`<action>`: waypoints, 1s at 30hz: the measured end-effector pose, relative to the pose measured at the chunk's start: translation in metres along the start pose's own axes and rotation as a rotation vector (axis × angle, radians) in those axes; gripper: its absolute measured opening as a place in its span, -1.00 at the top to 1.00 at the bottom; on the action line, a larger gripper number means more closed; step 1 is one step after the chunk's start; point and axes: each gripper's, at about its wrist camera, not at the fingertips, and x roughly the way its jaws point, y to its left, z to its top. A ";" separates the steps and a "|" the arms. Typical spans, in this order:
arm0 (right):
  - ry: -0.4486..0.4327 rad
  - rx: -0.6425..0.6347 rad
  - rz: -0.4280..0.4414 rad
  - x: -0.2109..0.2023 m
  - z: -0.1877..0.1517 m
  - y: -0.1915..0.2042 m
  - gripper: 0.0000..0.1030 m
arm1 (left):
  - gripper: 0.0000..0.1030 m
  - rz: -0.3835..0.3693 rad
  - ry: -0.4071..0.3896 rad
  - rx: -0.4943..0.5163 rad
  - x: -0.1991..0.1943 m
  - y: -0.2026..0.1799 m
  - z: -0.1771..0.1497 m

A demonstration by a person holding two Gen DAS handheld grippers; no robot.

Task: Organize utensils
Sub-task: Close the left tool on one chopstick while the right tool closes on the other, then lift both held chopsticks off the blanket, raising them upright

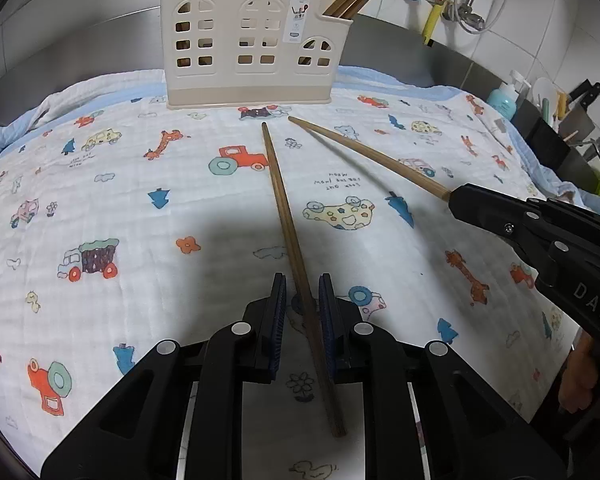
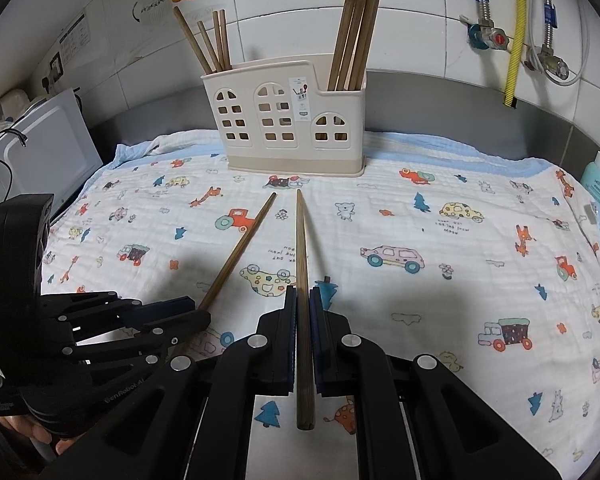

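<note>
Pick-up step: each claw, left [image 1: 302,304] and right [image 2: 302,312], pinches one chopstick [image 1: 288,216] [image 2: 302,280] in front of the holder [image 2: 288,120], tips toward it; next, lift and drop them into a compartment.

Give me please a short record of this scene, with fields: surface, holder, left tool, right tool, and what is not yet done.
surface: printed cloth over the counter
holder: beige holder upright at the back of the cloth, chopsticks standing in its left and right ends
left tool: left tool shut on left chopstick, tip toward the holder
right tool: right tool shut on right chopstick, tip toward the holder
not yet done: both held chopsticks are outside the holder
</note>
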 end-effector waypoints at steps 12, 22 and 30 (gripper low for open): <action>-0.012 -0.005 -0.007 -0.006 0.002 0.001 0.88 | 0.85 0.039 0.017 -0.010 0.001 -0.001 0.002; -0.041 -0.016 -0.013 -0.019 0.007 0.004 0.88 | 0.88 0.024 -0.046 0.015 -0.026 0.006 0.005; -0.075 -0.027 -0.011 -0.030 0.016 0.008 0.88 | 0.94 -0.023 -0.172 0.009 -0.064 0.015 0.020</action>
